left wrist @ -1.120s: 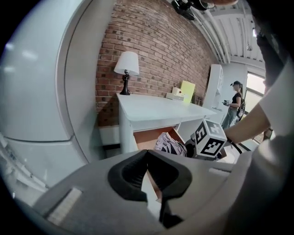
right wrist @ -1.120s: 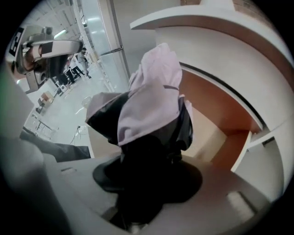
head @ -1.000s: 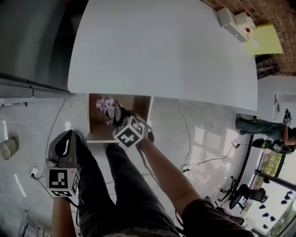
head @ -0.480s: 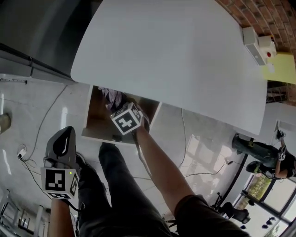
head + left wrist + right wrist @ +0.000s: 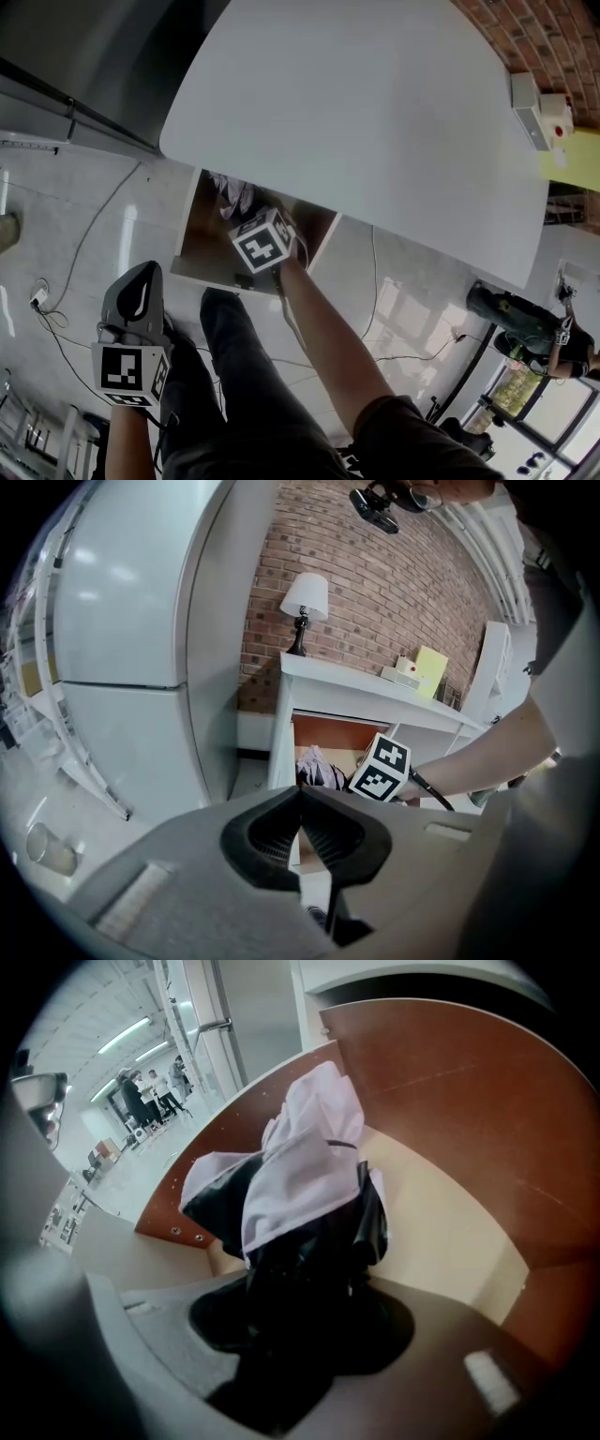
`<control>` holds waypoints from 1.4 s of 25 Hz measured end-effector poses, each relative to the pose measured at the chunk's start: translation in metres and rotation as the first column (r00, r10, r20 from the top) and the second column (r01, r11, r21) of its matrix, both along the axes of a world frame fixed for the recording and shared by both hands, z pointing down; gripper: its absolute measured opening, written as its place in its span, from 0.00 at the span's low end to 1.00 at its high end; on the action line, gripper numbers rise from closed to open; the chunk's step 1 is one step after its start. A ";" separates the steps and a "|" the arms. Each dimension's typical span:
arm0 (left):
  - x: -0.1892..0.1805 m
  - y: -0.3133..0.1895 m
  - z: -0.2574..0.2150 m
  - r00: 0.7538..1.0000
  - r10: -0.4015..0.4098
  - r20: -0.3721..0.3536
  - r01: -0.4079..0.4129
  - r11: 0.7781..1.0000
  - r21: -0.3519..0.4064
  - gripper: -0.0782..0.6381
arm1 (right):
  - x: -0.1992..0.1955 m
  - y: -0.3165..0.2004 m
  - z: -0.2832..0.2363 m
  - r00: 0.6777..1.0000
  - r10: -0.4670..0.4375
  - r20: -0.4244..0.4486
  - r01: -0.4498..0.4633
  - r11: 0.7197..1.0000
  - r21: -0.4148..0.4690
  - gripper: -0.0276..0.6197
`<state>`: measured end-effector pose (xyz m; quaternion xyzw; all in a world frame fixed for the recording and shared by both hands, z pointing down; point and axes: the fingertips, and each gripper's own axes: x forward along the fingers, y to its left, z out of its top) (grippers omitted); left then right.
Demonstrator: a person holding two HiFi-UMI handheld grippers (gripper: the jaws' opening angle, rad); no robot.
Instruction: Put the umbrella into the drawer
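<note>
Umbrella (image 5: 300, 1176): folded bundle of white and black fabric, inside the open drawer (image 5: 450, 1232), close to the drawer's left wall in the right claw view.
Umbrella, head view: at the drawer's upper end, partly under the edge of the white surface (image 5: 375, 122).
Drawer: pulled out from below the surface, centre-left of the head view; brown walls, pale floor.
Right claw (image 5: 300, 1297): points steeply down into the drawer, closed on the umbrella's dark lower part; black fabric fills the gap between the jaws.
Contact with drawer floor: cannot tell, as the bundle hides its own underside.
Left claw (image 5: 300, 791): jaws together, tips touching, nothing between them.
Left claw, position: lower left of the head view, well apart from the drawer, beside the person's leg (image 5: 234, 375).
Background, left claw view: white fridge (image 5: 122, 639) at left; lamp (image 5: 305, 600) standing on the surface before a brick wall (image 5: 394, 574).
</note>
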<state>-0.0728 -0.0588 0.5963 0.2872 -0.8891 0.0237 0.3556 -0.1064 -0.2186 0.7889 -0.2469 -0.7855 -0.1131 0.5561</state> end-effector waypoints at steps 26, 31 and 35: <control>-0.013 -0.011 -0.014 0.999 0.027 0.018 -0.027 1.000 0.007 0.12 | 0.006 -0.003 -0.031 0.998 0.012 0.057 -0.014 0.999 0.033 0.62; -0.019 -0.007 -0.041 0.998 0.007 0.059 -0.008 1.000 0.012 0.12 | 0.009 0.003 -0.069 0.994 0.024 0.110 -0.021 0.999 -0.024 0.62; -0.022 -0.003 -0.069 0.994 0.025 0.105 -0.026 1.000 0.014 0.12 | 0.011 0.006 -0.103 0.986 0.052 0.156 -0.046 0.998 -0.043 0.62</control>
